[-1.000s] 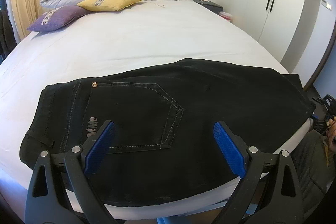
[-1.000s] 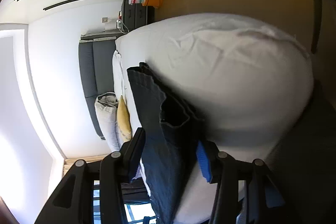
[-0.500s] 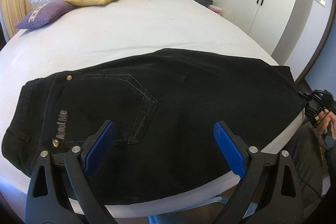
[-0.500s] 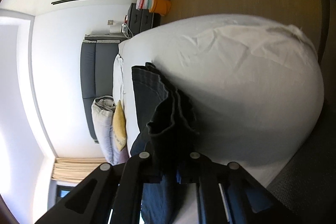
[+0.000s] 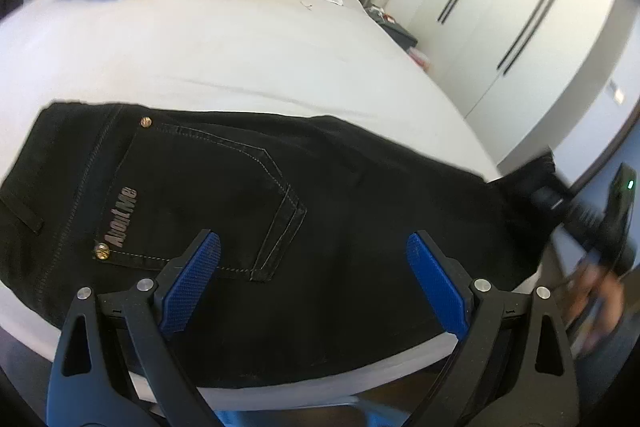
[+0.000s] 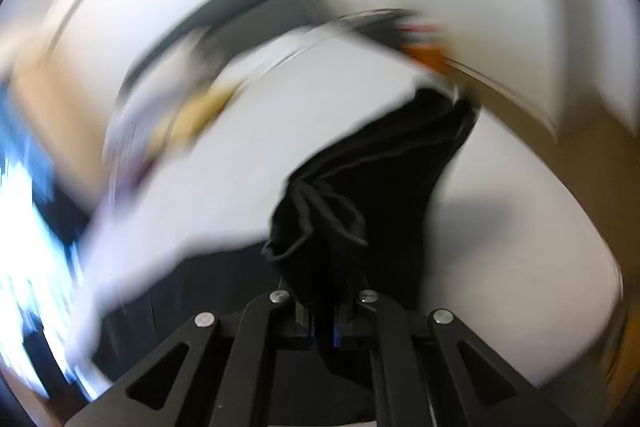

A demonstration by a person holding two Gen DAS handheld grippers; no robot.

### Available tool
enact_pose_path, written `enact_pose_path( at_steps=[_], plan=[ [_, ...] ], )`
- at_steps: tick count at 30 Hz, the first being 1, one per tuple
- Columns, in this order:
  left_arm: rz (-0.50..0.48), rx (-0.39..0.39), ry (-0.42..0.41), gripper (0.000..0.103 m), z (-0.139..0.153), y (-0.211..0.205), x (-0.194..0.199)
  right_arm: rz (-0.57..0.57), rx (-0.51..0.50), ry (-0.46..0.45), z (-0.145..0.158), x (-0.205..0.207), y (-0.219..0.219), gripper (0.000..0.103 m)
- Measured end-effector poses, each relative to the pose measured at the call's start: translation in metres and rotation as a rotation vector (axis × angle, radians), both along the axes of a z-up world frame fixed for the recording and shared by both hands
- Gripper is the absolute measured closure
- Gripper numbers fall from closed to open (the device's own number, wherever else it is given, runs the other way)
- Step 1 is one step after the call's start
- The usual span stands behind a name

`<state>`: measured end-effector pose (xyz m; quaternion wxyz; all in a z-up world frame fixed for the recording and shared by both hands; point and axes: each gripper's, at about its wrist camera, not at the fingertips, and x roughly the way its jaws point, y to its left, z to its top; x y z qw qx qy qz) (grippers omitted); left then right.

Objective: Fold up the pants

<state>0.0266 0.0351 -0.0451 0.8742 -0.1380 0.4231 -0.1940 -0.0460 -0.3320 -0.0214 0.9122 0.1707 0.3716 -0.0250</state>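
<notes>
Black denim pants (image 5: 320, 227) lie flat across the near edge of the white bed (image 5: 240, 67), and we read their long axis as running side to side in the left wrist view: waistband and back pocket (image 5: 216, 203) at the left, legs stretching away to the right. Our left gripper (image 5: 312, 283) hovers over the seat of the pants just right of that pocket, its blue pads (image 5: 192, 283) spread wide with nothing between them, the cloth below and ahead of the jaws. Further right, at the bed's corner, the leg ends rise off the mattress into our right gripper (image 6: 324, 311), seen in the left view as a dark blurred shape beside a hand (image 5: 596, 291). In the right wrist view, heavily smeared, those jaws have just been closing and now stand clenched on a bunched fold of the hem. We judge that the coming move turns on this: the right hand holds the far end of the long axis and must carry it leftward over the cloth toward the waistband, while the left, nearer the waist, is placed to pin or catch.
</notes>
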Motion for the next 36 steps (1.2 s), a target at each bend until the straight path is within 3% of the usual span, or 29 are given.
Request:
enact_pose_path(
  at_steps=[2, 5, 6, 14, 22, 25, 26, 28, 29, 30, 33, 36],
  plan=[
    [0.004, -0.102, 0.042, 0.007, -0.003, 0.005, 0.009, 0.21, -0.206, 0.07, -0.019, 0.016, 0.081, 0.097],
    [-0.009, -0.29, 0.145, 0.007, -0.014, 0.006, 0.024, 0.331, -0.296, 0.108, -0.043, 0.016, 0.132, 0.097],
    [-0.015, -0.309, 0.166, 0.007, -0.017, 0.004, 0.028, 0.362, -0.327, 0.117, -0.05, 0.015, 0.144, 0.097],
    [-0.14, -0.438, 0.326, 0.007, -0.039, -0.055, 0.066, 0.381, -0.366, 0.067, -0.051, 0.002, 0.146, 0.097],
    [-0.193, -0.422, 0.408, 0.007, -0.041, -0.088, 0.093, 0.394, -0.422, -0.017, -0.035, -0.007, 0.151, 0.097],
    [-0.232, -0.453, 0.414, 0.007, -0.041, -0.1, 0.095, 0.403, -0.434, -0.024, -0.033, -0.008, 0.154, 0.097],
    [-0.241, -0.456, 0.407, 0.009, -0.039, -0.103, 0.095, 0.404, -0.433, -0.024, -0.033, -0.008, 0.155, 0.097],
    [-0.261, -0.457, 0.407, 0.038, -0.038, -0.109, 0.094, 0.407, -0.437, -0.025, -0.032, -0.008, 0.158, 0.097],
    [-0.267, -0.452, 0.422, 0.067, -0.04, -0.111, 0.095, 0.409, -0.439, -0.027, -0.03, -0.008, 0.159, 0.097],
    [-0.264, -0.446, 0.431, 0.082, -0.042, -0.111, 0.095, 0.41, -0.444, -0.034, -0.029, -0.008, 0.161, 0.097],
    [-0.272, -0.459, 0.405, 0.093, -0.038, -0.104, 0.092, 0.421, -0.448, -0.041, -0.025, -0.007, 0.166, 0.097],
    [-0.258, -0.461, 0.375, 0.094, -0.033, -0.081, 0.087, 0.452, -0.456, -0.058, -0.021, -0.006, 0.179, 0.097]
  ],
)
